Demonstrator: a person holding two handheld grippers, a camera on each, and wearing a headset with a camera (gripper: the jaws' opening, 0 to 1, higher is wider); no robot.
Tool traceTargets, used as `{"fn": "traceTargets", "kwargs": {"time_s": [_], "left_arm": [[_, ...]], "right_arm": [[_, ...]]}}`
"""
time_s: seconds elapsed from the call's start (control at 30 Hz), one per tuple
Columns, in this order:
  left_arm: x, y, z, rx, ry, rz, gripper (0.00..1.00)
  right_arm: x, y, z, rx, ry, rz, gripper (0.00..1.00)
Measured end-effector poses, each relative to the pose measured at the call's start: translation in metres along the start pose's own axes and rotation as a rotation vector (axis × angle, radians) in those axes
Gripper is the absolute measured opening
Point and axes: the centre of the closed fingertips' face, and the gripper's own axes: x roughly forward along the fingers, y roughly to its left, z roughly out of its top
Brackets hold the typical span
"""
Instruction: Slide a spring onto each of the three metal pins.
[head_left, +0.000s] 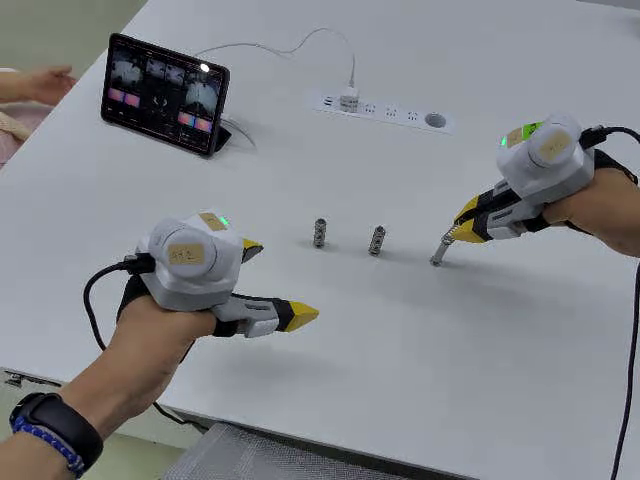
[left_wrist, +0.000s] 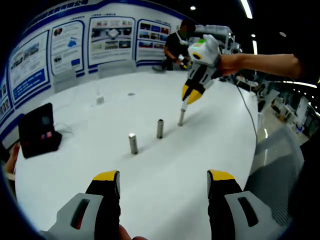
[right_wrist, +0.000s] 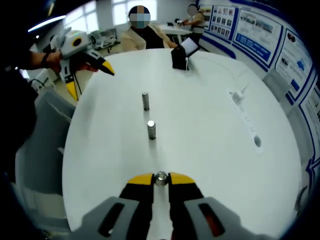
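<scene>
White bench (head_left: 400, 340), and all the action is over on the right side. The right claw (head_left: 462, 230) is pinched tight on the third pin (head_left: 440, 250). It grips the pin near the top, so the pin tilts and its lower end seems to touch the bench. My guess is it's being stood up in line with the others. In the right gripper view you can see the pin's round end squeezed between the yellow tips.

The left pin (head_left: 320, 233) and the middle pin (head_left: 377, 240) stand upright on their own, near each other, with the held one just beside them. Both look ribbed, so I'd say their springs are already on. I can't tell whether the held one carries a spring.

The left claw (head_left: 275, 282) hovers low over the bench with its jaws spread wide, holding nothing, well apart from the row. My read is it's parked there so it doesn't knock anything over. The tablet (head_left: 165, 93) and power strip (head_left: 380, 108) sit at the far side, out of the way.
</scene>
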Motion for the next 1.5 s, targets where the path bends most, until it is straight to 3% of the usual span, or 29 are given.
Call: {"fn": "traceTargets", "kwargs": {"time_s": [0.6, 1.5], "left_arm": [[-0.003, 0.0, -0.001, 0.003, 0.005, 0.003, 0.72], [-0.004, 0.0, 0.001, 0.01, 0.005, 0.009, 0.71]], "right_arm": [[0.018, 0.002, -0.009, -0.014, 0.042, 0.026, 0.12], [0.04, 0.005, -0.023, 0.01, 0.063, 0.043, 0.13]]}}
